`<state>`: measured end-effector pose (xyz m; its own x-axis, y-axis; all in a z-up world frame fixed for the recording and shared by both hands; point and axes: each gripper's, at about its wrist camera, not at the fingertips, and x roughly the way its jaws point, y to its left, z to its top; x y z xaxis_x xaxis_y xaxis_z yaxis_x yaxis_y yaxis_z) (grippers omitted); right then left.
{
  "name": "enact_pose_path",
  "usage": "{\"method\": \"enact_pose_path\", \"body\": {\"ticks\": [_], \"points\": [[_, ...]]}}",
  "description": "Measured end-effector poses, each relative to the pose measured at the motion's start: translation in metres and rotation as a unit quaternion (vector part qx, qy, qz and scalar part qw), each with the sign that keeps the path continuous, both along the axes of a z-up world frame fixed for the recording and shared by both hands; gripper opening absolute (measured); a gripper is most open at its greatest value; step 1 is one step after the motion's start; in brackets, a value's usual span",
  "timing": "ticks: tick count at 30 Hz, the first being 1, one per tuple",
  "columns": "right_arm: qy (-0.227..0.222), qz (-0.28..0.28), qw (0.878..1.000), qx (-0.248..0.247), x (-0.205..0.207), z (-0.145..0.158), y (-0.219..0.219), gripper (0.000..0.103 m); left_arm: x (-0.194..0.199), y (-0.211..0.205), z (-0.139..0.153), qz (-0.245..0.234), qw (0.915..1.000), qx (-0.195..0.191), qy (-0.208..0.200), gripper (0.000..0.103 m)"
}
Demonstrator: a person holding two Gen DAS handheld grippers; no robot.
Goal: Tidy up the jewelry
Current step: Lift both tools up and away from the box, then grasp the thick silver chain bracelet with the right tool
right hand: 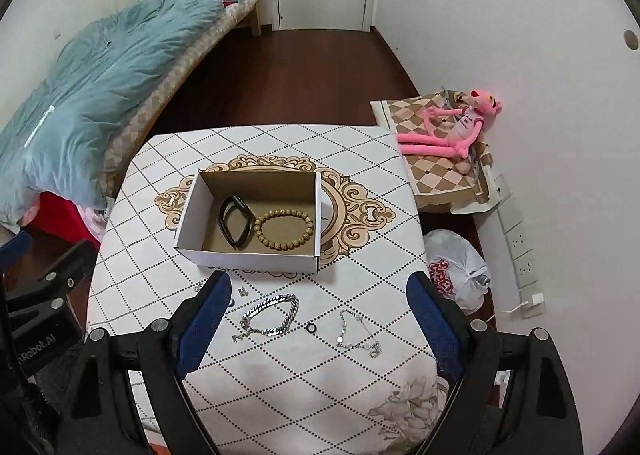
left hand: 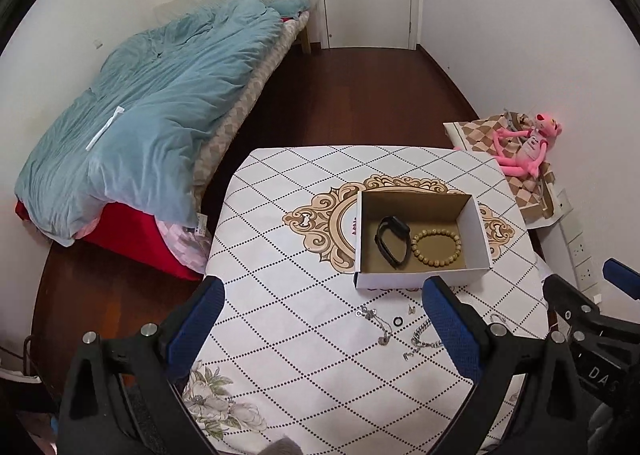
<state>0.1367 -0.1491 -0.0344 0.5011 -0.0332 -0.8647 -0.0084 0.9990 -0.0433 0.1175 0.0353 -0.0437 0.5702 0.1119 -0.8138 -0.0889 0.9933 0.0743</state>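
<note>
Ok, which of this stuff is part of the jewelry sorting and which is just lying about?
Job:
cardboard box
black band and bead bracelet, both in the box
silver chain bracelet
thin chain
small black ring
small earring piece

Lying about:
pink plush toy
plastic bag
blue duvet

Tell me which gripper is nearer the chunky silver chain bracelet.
Right. The right gripper is open and frames the chunky silver chain bracelet between its fingers. The left gripper is open too, with the bracelet at its right finger, off-centre.
</note>
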Motion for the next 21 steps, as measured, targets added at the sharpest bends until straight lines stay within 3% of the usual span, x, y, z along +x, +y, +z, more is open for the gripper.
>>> {"method": "enact_pose_path", "body": {"ticks": [9,13,21], "points": [[-0.006,0.001,0.999,0.031,-0.013,-0.003,-0.003,0.091,-0.014,0.004,-0.008,0.029,0.9995,0.007,-0.011,0.101],[0.023,-0.022,0.998,0.051,-0.017,-0.036,-0.019,0.091,-0.017,0.008,-0.034,0.032,0.9994,0.002,0.01,0.101],[0.1,-0.069,0.986,0.11,-0.024,-0.124,-0.058,0.091,-0.021,0.008,-0.115,0.036,0.9961,0.01,0.08,0.101]]}}
